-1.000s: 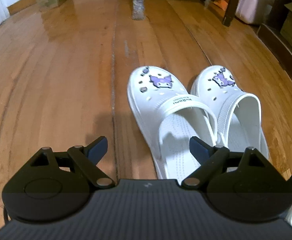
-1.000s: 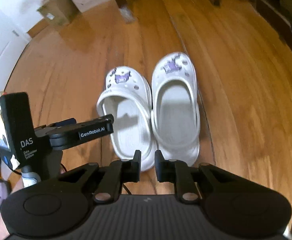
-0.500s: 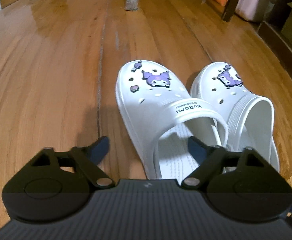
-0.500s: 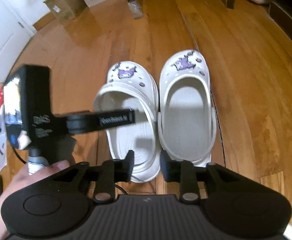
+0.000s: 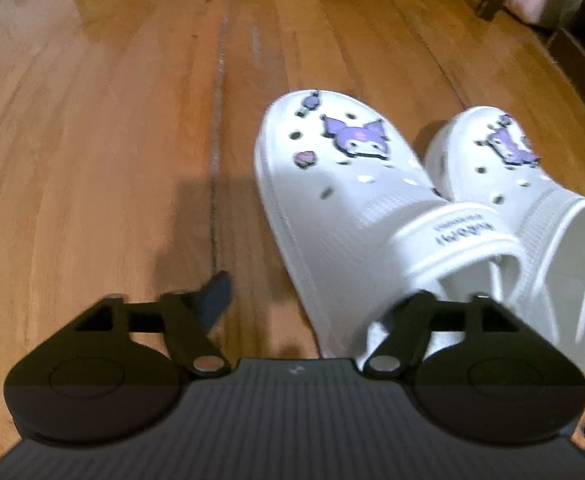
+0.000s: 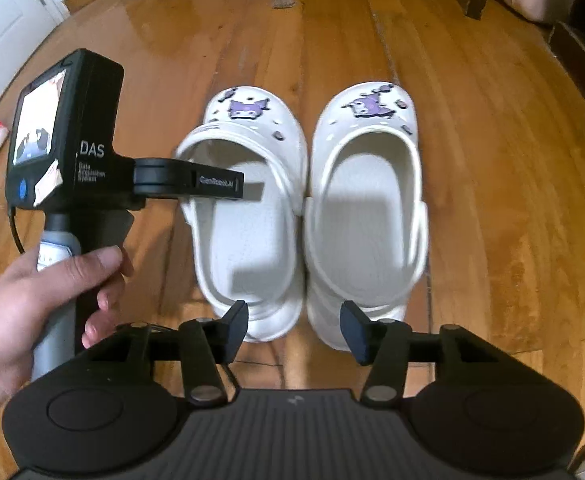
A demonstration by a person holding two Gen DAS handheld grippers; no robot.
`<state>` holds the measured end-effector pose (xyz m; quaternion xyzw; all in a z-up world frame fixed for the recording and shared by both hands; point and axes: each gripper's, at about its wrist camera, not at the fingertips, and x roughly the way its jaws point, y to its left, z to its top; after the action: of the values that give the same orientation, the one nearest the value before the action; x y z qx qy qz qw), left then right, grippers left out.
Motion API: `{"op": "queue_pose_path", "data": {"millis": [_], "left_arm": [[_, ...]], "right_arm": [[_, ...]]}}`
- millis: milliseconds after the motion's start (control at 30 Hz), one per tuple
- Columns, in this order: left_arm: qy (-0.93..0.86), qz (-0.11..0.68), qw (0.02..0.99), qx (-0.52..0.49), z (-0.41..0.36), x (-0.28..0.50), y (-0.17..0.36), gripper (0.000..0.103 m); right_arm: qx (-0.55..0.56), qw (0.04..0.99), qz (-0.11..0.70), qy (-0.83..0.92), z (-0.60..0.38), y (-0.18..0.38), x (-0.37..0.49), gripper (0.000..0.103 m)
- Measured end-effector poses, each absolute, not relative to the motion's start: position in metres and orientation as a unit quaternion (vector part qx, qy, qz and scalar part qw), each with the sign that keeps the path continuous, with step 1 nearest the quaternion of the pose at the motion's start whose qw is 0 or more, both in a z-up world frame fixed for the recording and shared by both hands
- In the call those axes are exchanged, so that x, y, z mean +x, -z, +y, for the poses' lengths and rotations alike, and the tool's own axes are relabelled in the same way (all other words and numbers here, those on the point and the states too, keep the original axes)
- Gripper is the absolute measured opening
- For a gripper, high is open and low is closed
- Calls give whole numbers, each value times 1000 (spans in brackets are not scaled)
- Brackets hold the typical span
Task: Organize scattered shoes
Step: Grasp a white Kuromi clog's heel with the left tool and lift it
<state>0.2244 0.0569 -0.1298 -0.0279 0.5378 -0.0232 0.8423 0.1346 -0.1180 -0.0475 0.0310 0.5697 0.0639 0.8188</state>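
**A:** Where to find the shoes?

**B:** At the centre of the right wrist view: left-of-frame clog (image 6: 248, 216) and right-of-frame clog (image 6: 368, 216), down on the wood floor (image 6: 492, 160). Side by side with flanks touching, toes to the top of the frame, heels to the bottom edge. Paired and squared as a tidy pair would be.

**A:** Long axes against the right gripper (image 6: 295, 322)?

**B:** Straight up the frame, in line with its fingers. Spread wide, holding nothing, hanging just short of the two heels, centred about on the seam between them.

**A:** And the left gripper (image 5: 316, 300)?

**B:** Also spread wide, with nothing clamped. Nearer of the two to a shoe: in from the left of the frame, held by a hand (image 6: 32, 292), with a black arm reaching over the mouth of the left-of-frame clog. In its own view, straddling that clog's outer wall, with one finger over bare floor and the other over the heel opening. Touching or not, impossible to tell through the blur.

**A:** Stage of the job?

**B:** Fits two readings: letting go of a pair just lined up, or closing in to lift a pair bound for elsewhere. No settling it from here.
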Motion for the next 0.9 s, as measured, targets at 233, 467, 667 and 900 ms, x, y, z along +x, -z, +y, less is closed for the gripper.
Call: {"op": "queue_pose_path", "data": {"millis": [233,467,667,900], "left_arm": [[18,536,842,-55,52,225,120,15],[-2,534,845,-26,52,211,118,9],[4,556,831,-23,73,192,109,9],[26,577,817,-1,103,140,81,9]], "right_arm": [[30,818,571,-62,-121,44,132,53],[40,819,568,-68,-119,34,130,54],[44,822,562,-76,-120,22,125,56],[57,815,567,-106,-125,11,121,56]]}}
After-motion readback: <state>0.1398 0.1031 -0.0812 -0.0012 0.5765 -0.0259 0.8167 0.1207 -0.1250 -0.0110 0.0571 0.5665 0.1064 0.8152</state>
